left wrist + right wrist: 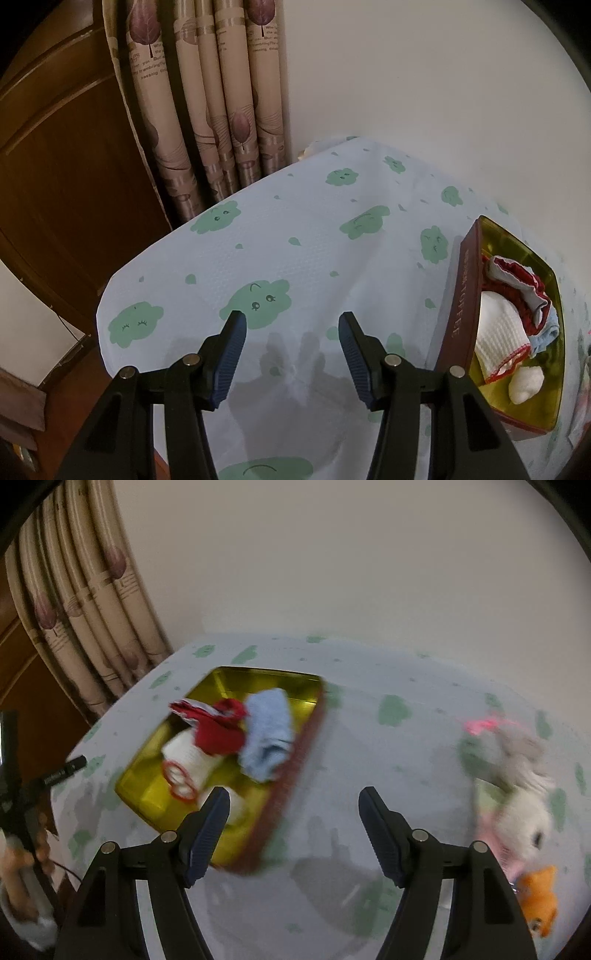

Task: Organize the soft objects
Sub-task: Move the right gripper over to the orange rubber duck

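A gold-lined tin box [218,681] with dark red sides [463,295] sits on the table. It holds a white knitted sock [496,332], a red cloth [221,734], a light blue cloth [267,738] and a small white ball [524,382]. My left gripper [291,325] hangs open over bare tablecloth, left of the box. My right gripper [293,801] is open and empty above the cloth beside the box's right wall. Right of it lie a white plush toy [524,805], a grey soft piece [521,746] and an orange plush [541,897].
The table wears a pale blue cloth [314,236] printed with green clouds. Patterned curtains [207,92] and a brown wooden door [55,155] stand to the left; a white wall is behind. A hand holding the other gripper [22,849] shows at the left edge.
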The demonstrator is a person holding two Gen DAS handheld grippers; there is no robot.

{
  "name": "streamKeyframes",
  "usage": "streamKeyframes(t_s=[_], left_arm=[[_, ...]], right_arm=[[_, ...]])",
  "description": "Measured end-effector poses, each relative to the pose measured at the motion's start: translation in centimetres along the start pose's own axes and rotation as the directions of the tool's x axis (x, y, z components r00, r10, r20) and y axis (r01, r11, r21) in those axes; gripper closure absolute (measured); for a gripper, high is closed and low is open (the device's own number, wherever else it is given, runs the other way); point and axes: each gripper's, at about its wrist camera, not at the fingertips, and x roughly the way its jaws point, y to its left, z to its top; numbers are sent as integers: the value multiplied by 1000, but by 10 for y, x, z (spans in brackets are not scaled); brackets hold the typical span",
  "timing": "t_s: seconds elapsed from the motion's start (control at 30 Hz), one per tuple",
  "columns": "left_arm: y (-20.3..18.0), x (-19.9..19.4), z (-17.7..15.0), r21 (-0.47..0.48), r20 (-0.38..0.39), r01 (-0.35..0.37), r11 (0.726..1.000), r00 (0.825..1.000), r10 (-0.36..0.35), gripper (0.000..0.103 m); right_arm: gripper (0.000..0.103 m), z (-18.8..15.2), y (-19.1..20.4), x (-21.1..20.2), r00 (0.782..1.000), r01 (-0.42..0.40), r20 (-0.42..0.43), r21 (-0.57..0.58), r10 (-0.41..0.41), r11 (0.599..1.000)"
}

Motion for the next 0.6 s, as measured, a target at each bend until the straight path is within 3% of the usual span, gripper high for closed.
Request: streamKeyframes(t_s=[0.27,0.4,0.6], left_arm=[[-8,-4,-1,31,12,-2,1000,1000,1,50],[-14,-9,-2,49,25,12,999,1000,-13,50],[-39,-18,-8,147,40,48,988,998,-54,50]], right_arm=[[33,-41,-82,-49,988,153,6,72,-153,986],[29,-67,-134,-68,967,253,-13,146,-254,956],[28,-102,-182,-74,951,309,-71,195,-301,931]])
